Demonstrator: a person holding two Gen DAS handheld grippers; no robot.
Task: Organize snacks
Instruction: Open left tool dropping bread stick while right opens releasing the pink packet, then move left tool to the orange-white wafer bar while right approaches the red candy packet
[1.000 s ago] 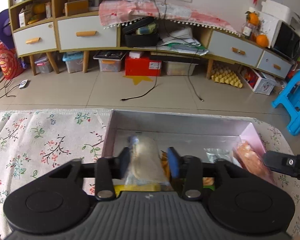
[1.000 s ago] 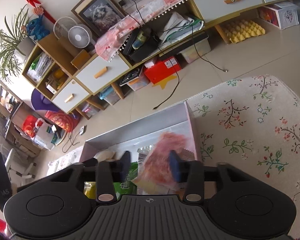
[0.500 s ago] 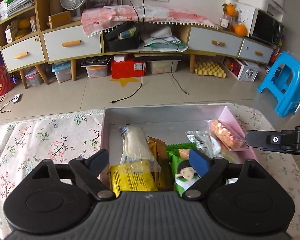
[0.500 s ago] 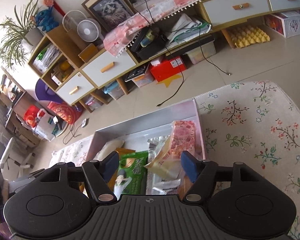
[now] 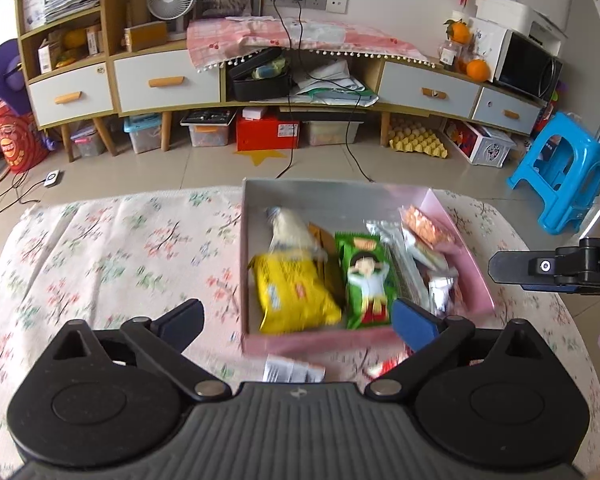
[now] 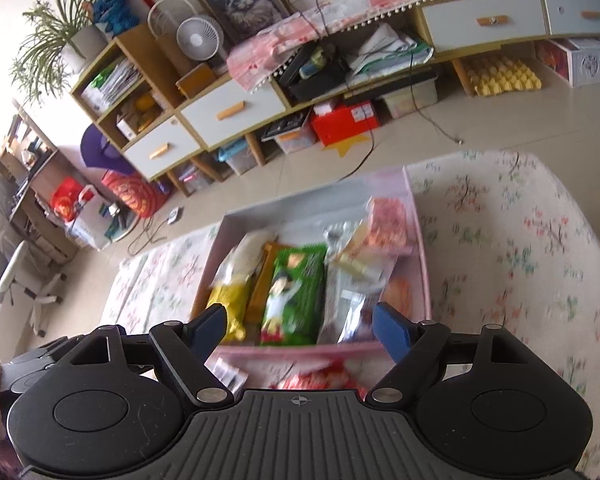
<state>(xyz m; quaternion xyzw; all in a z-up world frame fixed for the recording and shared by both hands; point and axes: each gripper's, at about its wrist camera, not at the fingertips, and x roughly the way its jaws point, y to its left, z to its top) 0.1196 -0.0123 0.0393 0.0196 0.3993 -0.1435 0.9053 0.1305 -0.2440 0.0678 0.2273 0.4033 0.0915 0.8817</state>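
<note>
Pink box (image 5: 466, 236) sits on the floral tabletop (image 5: 112, 252), far side from the person. Packed in a row inside: pale bag (image 5: 288, 232), yellow pack (image 5: 292, 296), brown pack (image 5: 326, 256), green pack (image 5: 366, 280), silver sachets (image 5: 404, 264), orange-pink pack (image 5: 428, 226) against the right wall.

Left gripper (image 5: 296, 322): fingers opening, spread very wide, nothing between them but air; box lies beyond. Right gripper (image 6: 298, 328): fingers also opening, wide, empty. Neither holds a snack.

Loose items remain outside the box on the near side: a white-and-silver packet (image 5: 294, 368) and a red wrapper (image 5: 388, 366) just below the box's near wall, partly hidden behind the gripper bodies. Frames blurred; labels unreadable.

Judged step: clear the box after a drop, go for the remaining loose packs.

To do it well:
- Keep both sets of fingers clear of the near wall so the box is not dragged.
- Take loose packs by a flat face or sealed edge, not a corner; foil will slip.
- One gripper per pack; keep the two well apart.
- Slot new packs on edge into the gaps near the sachets.
</note>
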